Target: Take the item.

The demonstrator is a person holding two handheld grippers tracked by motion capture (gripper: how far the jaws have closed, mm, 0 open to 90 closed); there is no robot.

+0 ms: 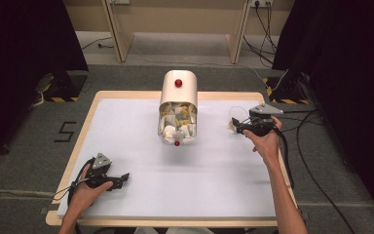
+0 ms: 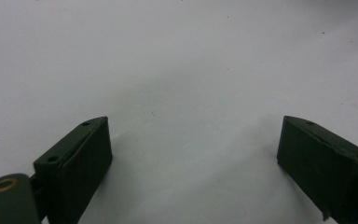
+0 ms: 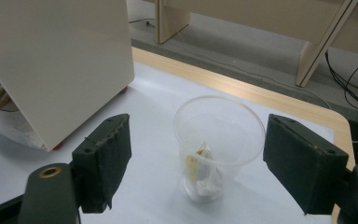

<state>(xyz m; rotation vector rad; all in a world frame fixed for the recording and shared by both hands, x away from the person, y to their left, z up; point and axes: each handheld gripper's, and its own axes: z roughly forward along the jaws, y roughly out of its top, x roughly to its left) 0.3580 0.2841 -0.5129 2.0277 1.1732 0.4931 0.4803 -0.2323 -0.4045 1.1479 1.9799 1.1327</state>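
Observation:
A cream box [image 1: 178, 87] with a red knob stands at the table's far middle, its front flap hanging open on several tea bags [image 1: 177, 122]. To its right stands a clear plastic cup [image 3: 219, 135] with one tea bag [image 3: 203, 170] at its bottom. My right gripper [image 3: 196, 140] is open just short of the cup, its jaws spread wider than the cup and touching nothing. In the high view it [image 1: 235, 127] sits beside the cup [image 1: 236, 119]. My left gripper [image 1: 122, 178] rests at the front left, open [image 2: 193, 140] over bare white surface.
The white mat [image 1: 214, 185] covers a wooden table whose edge [image 3: 261, 93] runs right behind the cup. The box's cream side wall [image 3: 56, 60] stands close to the left of my right gripper. Cables trail off the table's right side [image 1: 302, 146].

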